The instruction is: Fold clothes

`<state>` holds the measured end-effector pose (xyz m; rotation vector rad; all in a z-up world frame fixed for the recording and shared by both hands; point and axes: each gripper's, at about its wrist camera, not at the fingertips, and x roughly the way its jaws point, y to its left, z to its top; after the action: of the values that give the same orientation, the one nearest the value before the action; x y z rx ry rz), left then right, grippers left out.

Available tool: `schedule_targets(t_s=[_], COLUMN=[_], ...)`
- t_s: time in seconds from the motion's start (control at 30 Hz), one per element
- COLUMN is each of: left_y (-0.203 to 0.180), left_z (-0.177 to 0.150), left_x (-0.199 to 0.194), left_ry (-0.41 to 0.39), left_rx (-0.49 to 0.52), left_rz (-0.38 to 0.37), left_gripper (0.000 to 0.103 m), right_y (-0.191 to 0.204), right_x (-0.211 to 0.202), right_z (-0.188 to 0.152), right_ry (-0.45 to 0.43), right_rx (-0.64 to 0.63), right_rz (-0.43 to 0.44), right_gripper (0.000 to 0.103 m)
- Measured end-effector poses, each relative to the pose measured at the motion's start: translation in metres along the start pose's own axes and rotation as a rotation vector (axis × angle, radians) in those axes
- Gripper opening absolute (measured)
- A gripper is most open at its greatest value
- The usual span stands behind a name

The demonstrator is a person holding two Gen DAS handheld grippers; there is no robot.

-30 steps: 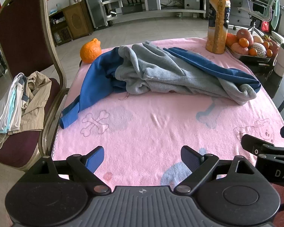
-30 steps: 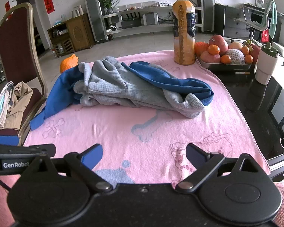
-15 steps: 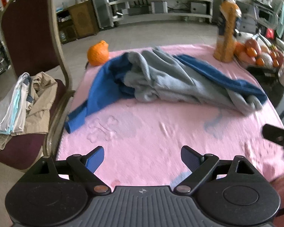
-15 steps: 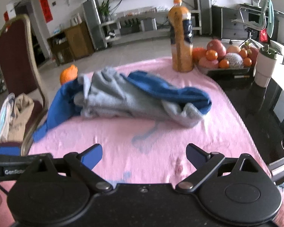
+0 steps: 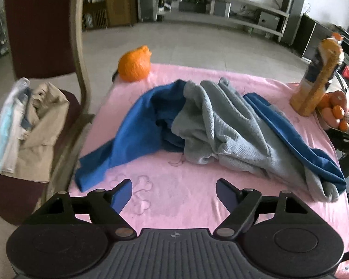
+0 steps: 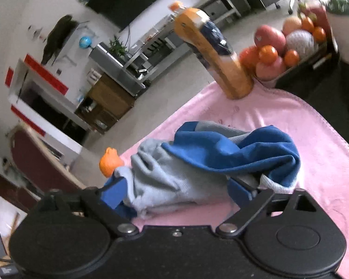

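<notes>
Left gripper (image 5: 174, 191) fingers wide but closing, nothing between them, just pink blanket (image 5: 186, 200) on the table. Right gripper (image 6: 176, 194) fingers closing around the grey garment (image 6: 165, 181), blue garment (image 6: 232, 153) tangled over it; contact unclear. Juice bottle (image 6: 217, 53) and fruit tray (image 6: 288, 46) beyond.

Two wrist cameras look over a pink blanket (image 5: 179, 195).
The left view faces down from the near edge; the right, tilted, sits close; both share the heaped clothes (image 5: 223, 125).
</notes>
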<state>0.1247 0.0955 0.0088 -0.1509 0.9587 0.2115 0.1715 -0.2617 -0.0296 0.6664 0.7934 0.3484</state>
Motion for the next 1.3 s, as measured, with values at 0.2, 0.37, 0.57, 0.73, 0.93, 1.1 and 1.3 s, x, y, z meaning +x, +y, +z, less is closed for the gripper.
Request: schedule_targets(t_s=[0.2,0.37,0.57,0.73,0.93,1.1,1.3], left_y=[-0.006,-0.013,-0.009,-0.006,0.005,0.017,0.031], left_z=[0.045,0.097,0.124,0.129,0.125,0.105,0.045], left_x=[0.036,0.076,0.136,0.173,0.186,0.134,0.039], left_ry=[-0.009,0.021,0.125,0.200,0.187,0.059,-0.084], left_rx=[-0.080,-0.188,-0.302,-0.383,-0.495,-0.455,-0.316], left_rz=[-0.068,-0.106,-0.148,-0.248,-0.225,-0.274,-0.336], left_gripper=[0.048,0.063,0.039,0.042,0.003,0.003,0.003], right_y=[-0.052,-0.059,-0.055,-0.048,-0.046,-0.050,-0.066], right_x=[0.035,0.031,0.040,0.044,0.048,0.053,0.051], right_z=[-0.009,0.000,0.004,0.006,0.003,0.002,0.002], right_ry=[0.037,0.007,0.047,0.070,0.093,0.107,0.086], right_rx=[0.129,0.183,0.156,0.121,0.102,0.104,0.175], right_rz=[-0.093,-0.053,-0.039,-0.050,-0.058,-0.068,-0.059], right_gripper=[0.047,0.059,0.067,0.070,0.074,0.075,0.075])
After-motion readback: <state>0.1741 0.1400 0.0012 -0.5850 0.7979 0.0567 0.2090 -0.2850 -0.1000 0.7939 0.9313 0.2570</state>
